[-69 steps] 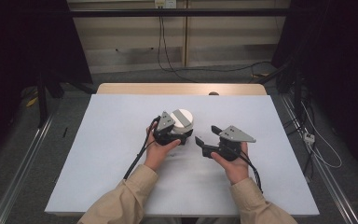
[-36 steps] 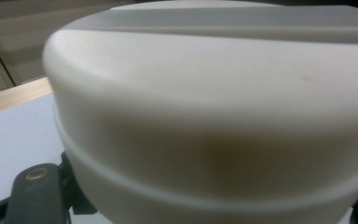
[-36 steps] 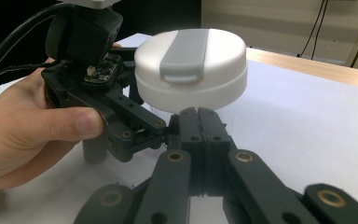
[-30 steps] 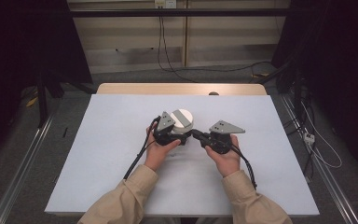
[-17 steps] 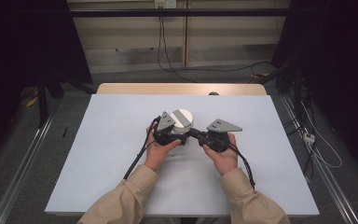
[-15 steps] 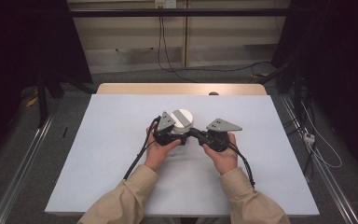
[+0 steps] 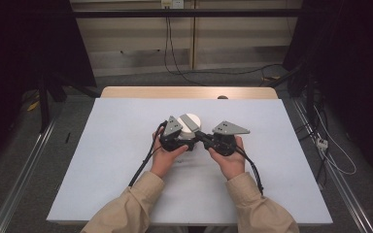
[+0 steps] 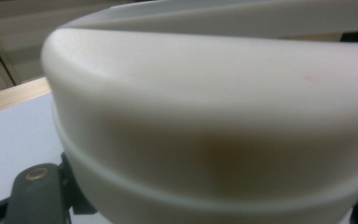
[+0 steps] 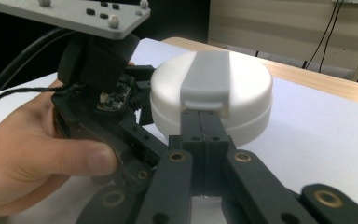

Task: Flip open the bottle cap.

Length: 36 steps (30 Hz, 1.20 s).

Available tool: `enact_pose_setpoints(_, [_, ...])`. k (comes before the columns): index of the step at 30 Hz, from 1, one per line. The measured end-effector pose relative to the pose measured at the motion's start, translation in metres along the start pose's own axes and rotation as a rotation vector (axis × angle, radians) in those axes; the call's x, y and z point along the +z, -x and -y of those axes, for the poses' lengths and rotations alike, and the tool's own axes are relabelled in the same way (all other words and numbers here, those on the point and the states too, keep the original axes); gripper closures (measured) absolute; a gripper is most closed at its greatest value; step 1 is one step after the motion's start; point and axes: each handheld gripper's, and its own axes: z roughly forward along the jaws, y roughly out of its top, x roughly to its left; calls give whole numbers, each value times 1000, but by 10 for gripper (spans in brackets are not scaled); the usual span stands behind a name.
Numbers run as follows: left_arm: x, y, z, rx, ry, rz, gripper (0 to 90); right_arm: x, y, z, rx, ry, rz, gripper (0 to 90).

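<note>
A round white container [image 7: 190, 121] with a grey latch strip [image 9: 206, 77] across its lid stands at the middle of the table. My left gripper [image 7: 185, 138] is shut on its lower part from the left. In the left gripper view the container's wall [image 8: 214, 116] looms very close, with one black finger [image 8: 37, 196] beside its base. My right gripper [image 9: 204, 114] comes in from the right with its jaws shut together. Its tips touch the lower edge of the latch's tab. In the high view the right gripper [image 7: 198, 134] meets the container's near side.
The table carries a pale sheet [image 7: 102, 170], and a strip of bare wood [image 7: 189, 92] shows at its far edge. Cables [image 7: 143, 162] trail from both grippers back along the forearms. Dark stands and floor cables surround the table.
My right gripper has slid left from a spot apart on the sheet until its tips reach the container. The left gripper and the container have kept still.
</note>
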Motion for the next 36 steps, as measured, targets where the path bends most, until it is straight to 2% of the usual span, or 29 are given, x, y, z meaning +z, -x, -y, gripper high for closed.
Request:
enact_pose_setpoints(7, [0,0,0,-3,1,8,186,-1,0,-9,11,32,0,900])
enact_pose_setpoints(11, [0,0,0,2,-2,3,186,0,-1,-13,14,32,-8,900])
enact_pose_setpoints(13, [0,0,0,6,-3,1,186,1,-1,-15,4,28,-6,900])
enact_pose_setpoints(14, [0,0,0,2,-4,15,186,2,-2,-15,3,27,-6,900])
enact_pose_setpoints(19, [0,0,0,5,-3,1,186,3,-2,-18,-12,23,-3,900])
enact_pose_setpoints(20, [0,0,0,4,-4,10,185,4,-2,-20,-17,27,-1,900])
enact_pose_setpoints(36, [1,0,0,-3,0,8,185,9,-2,-34,-32,29,21,900])
